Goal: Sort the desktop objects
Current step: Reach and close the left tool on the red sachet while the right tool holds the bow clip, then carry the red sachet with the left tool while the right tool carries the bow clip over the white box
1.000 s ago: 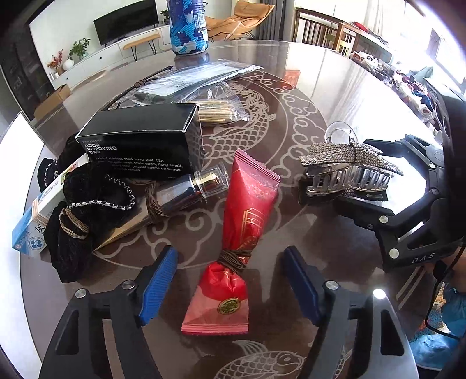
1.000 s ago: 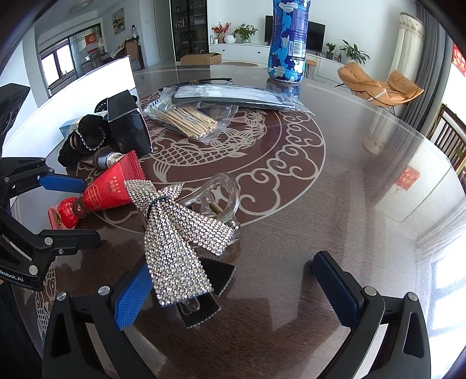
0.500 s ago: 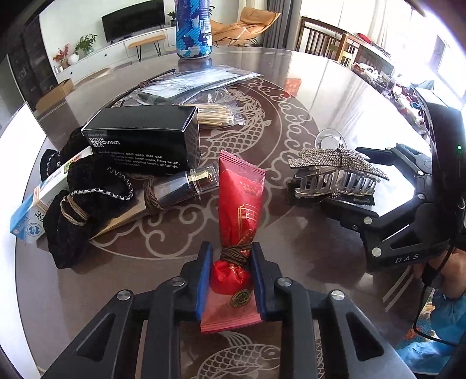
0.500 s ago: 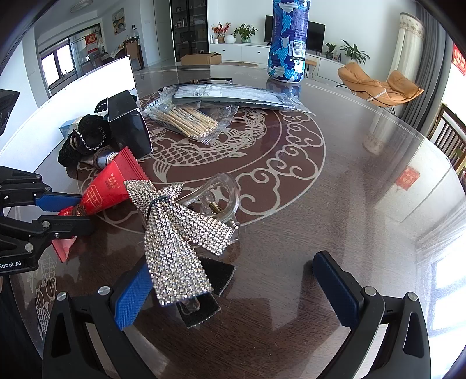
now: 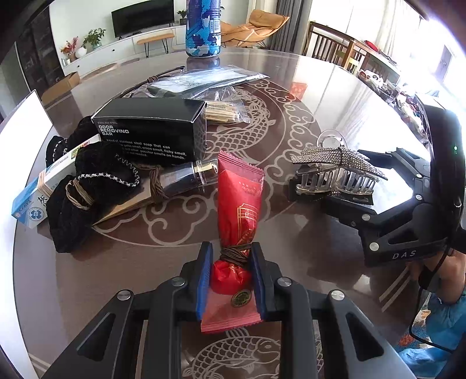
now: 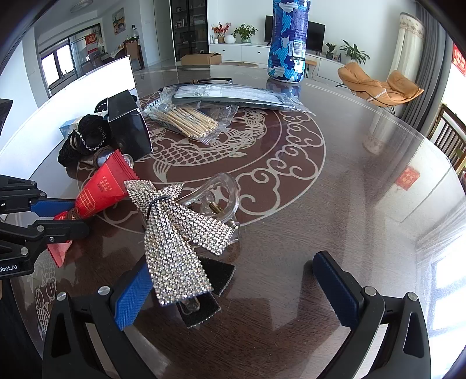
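Round brown table [image 5: 320, 96] with fish inlay, clutter on far left. Blue camo bottle [image 5: 203, 26] at far edge. Black box [image 5: 148, 131] far left, near side of it black scrunchie [image 5: 96, 180]. Rhinestone bow hair clip [image 6: 174, 233] near centre, beside right gripper [image 6: 236, 288], jaws wide apart, nothing between. Left gripper [image 5: 231, 277] clamped on red packet [image 5: 240, 201] at tied neck, packet near centre-left.
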Demonstrator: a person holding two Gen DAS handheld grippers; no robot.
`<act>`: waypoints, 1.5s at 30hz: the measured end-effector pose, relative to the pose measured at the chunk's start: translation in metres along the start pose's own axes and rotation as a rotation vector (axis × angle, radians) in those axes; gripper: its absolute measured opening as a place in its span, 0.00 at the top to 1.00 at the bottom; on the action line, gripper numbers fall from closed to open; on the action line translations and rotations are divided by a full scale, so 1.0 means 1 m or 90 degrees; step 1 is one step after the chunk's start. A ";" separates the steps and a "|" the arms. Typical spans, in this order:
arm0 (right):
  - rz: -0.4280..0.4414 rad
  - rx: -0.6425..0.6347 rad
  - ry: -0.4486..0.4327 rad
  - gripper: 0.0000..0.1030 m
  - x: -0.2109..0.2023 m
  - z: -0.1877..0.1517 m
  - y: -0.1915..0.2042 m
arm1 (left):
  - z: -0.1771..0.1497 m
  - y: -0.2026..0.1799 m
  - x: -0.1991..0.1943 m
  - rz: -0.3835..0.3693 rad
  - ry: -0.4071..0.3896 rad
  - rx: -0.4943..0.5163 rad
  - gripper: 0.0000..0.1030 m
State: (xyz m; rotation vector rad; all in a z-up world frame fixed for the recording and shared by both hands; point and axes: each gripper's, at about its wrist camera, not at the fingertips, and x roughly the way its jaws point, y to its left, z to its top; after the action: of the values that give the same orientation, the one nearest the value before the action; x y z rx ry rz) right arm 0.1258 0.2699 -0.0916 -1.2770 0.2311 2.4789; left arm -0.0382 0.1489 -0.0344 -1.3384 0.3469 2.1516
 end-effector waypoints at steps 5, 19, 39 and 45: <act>0.000 0.000 0.000 0.00 0.000 0.000 0.000 | -0.001 0.001 0.000 -0.002 -0.003 -0.006 0.75; 0.037 0.019 -0.003 0.00 -0.004 -0.001 -0.006 | -0.024 0.018 -0.012 0.011 -0.003 -0.052 0.75; 0.141 -0.089 0.061 0.50 0.000 0.039 0.018 | -0.059 0.056 -0.050 0.010 -0.042 -0.163 0.75; 0.131 -0.124 0.017 0.50 -0.039 0.049 0.044 | -0.065 0.078 -0.082 -0.002 -0.083 -0.204 0.75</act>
State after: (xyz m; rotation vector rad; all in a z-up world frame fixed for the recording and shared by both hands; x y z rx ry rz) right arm 0.0937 0.2351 -0.0319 -1.4292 0.1366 2.7157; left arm -0.0094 0.0271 0.0020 -1.3528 -0.0566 2.3490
